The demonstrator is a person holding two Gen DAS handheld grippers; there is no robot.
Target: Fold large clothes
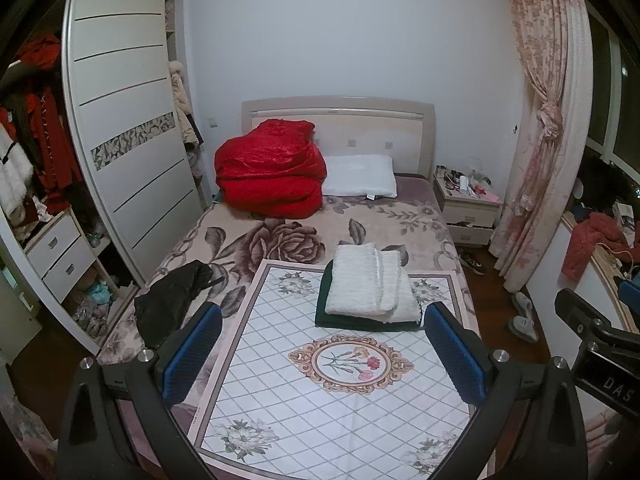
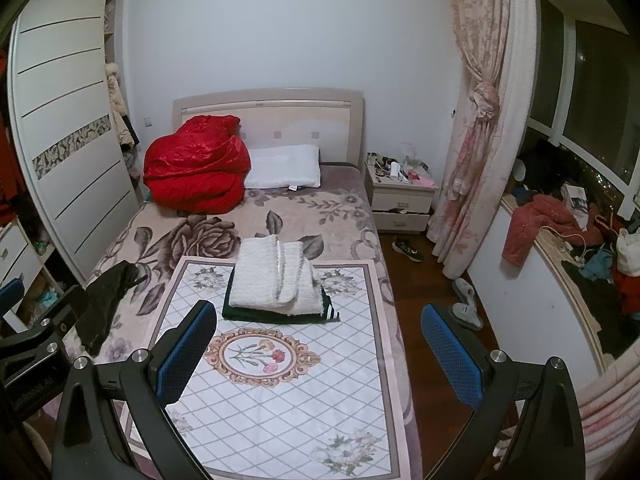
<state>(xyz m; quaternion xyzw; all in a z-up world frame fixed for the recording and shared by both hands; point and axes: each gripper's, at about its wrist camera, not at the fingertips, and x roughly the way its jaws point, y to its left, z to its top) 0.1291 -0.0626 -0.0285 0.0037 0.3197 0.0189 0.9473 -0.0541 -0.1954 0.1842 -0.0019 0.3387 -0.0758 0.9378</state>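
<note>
A folded white knit garment [image 1: 370,282] [image 2: 278,278] lies on a folded dark green garment [image 1: 326,312] [image 2: 232,312] at the far end of a white floral mat [image 1: 320,400] [image 2: 280,400] on the bed. A crumpled black garment [image 1: 170,300] [image 2: 106,300] lies on the bed to the left of the mat. My left gripper [image 1: 322,354] is open and empty, held above the mat short of the stack. My right gripper [image 2: 318,354] is open and empty, over the mat's right edge.
A red quilt [image 1: 272,168] and a white pillow [image 1: 360,176] sit at the headboard. A wardrobe [image 1: 120,140] stands left, a nightstand [image 1: 466,208] and curtain [image 1: 540,140] right. Slippers [image 2: 464,308] lie on the floor. Clothes pile on the window ledge [image 2: 580,248].
</note>
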